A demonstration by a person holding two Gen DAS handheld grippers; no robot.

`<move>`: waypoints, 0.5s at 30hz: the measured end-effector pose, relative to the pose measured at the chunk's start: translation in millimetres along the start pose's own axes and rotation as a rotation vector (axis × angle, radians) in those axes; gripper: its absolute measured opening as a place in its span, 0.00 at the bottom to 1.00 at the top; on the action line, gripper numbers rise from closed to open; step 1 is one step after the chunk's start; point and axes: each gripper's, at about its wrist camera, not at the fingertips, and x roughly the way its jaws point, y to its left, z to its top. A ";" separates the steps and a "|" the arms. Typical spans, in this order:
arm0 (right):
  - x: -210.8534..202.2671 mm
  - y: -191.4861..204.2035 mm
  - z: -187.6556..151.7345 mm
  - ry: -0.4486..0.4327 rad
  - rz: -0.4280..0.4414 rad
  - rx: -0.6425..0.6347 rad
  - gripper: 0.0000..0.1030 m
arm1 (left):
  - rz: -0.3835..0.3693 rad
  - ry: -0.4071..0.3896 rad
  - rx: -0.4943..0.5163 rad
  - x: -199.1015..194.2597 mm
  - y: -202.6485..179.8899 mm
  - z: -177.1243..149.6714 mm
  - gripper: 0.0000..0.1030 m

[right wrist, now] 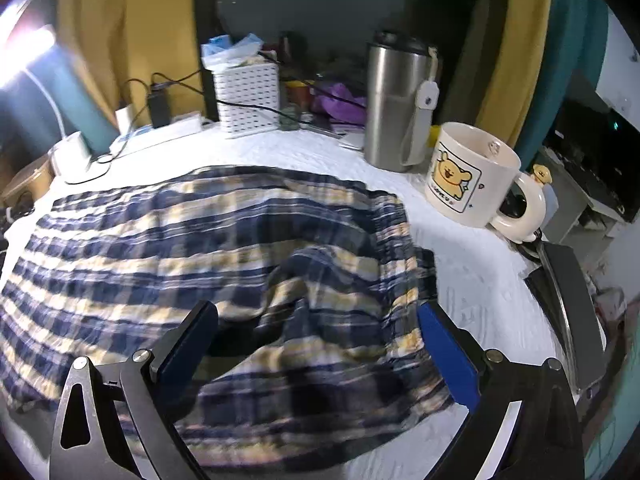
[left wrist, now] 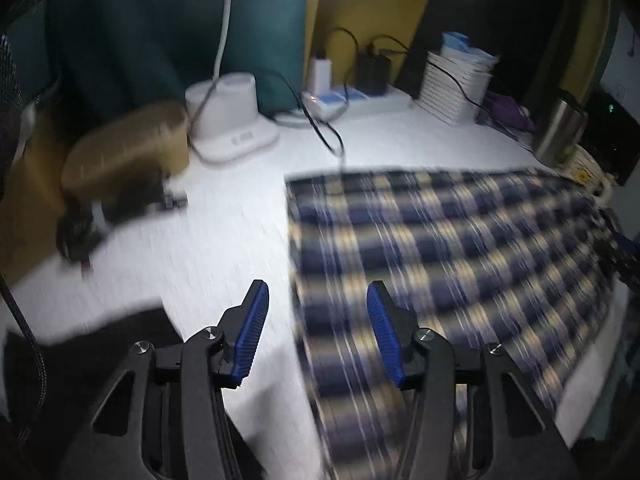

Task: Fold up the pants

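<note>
Left wrist view motion-blurred: plaid pants (left wrist: 440, 248) smeared, cut off at bottom edge; brown obj (left wrist: 128, 152) unidentifiable.

White-covered table (right wrist: 472, 264). On it: plaid pants (right wrist: 200, 240) spread flat, centre; steel tumbler (right wrist: 396, 104) + bear mug (right wrist: 468, 176) at far right, close together; white slotted basket (right wrist: 248, 96), power strip (left wrist: 360, 100), lamp base (left wrist: 228, 120) along back edge.

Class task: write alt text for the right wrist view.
Plaid pants lie rumpled on a white table, under the open right gripper, which holds nothing. Behind stand a bear mug, a steel tumbler and a white basket.
</note>
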 end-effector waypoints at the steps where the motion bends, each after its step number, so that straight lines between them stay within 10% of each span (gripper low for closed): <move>1: -2.5 2.6 -1.1 -0.001 0.007 -0.004 0.97 | -0.014 0.014 -0.011 -3.6 -1.2 -10.4 0.50; 15: -22.0 58.5 -24.6 0.013 0.114 -0.112 0.97 | -0.053 0.053 -0.027 -39.1 -13.3 -87.9 0.50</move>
